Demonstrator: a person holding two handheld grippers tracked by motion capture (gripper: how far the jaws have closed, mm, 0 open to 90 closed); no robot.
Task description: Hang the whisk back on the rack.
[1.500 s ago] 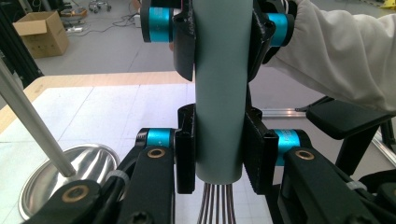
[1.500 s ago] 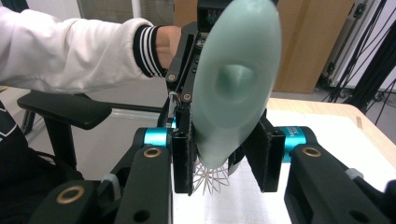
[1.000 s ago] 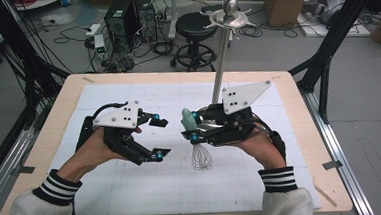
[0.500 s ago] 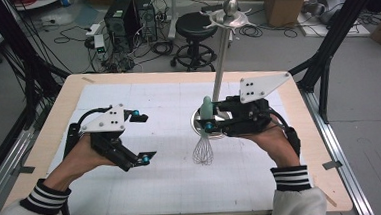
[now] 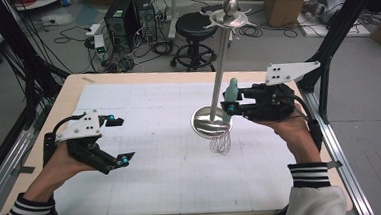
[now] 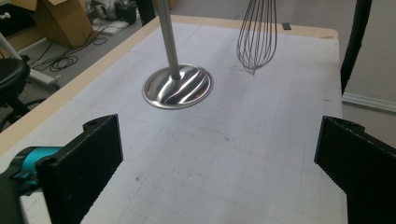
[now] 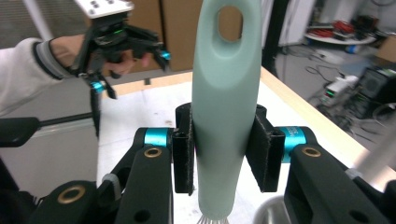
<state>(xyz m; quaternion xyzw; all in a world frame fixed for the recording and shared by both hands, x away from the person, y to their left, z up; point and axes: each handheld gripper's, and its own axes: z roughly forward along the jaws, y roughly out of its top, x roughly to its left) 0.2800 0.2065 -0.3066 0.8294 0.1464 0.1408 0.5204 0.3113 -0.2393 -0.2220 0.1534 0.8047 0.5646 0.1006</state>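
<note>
A whisk with a pale green handle (image 5: 232,91) (image 7: 226,93) hangs upright above the white mat, and its wire loops (image 5: 221,143) (image 6: 256,37) point down beside the stand. My right gripper (image 5: 227,107) (image 7: 224,154) is shut on the handle. The metal stand has a thin pole (image 5: 220,60), a round base (image 5: 207,122) (image 6: 177,86) and a hooked top (image 5: 230,16). My left gripper (image 5: 121,140) (image 6: 217,172) (image 7: 130,70) is at the left above the mat. Its jaws have just been opening, and they stand open with nothing between them.
A gridded white mat (image 5: 157,164) covers most of the wooden table (image 5: 72,89). Black frame posts (image 5: 326,64) rise at the right edge. A stool (image 5: 196,29), computers (image 5: 128,16) and boxes stand on the floor beyond the far edge.
The right gripper has carried the whisk right and upward, next to the stand's pole. The left gripper has drawn away to the left and its jaws have spread wider.
</note>
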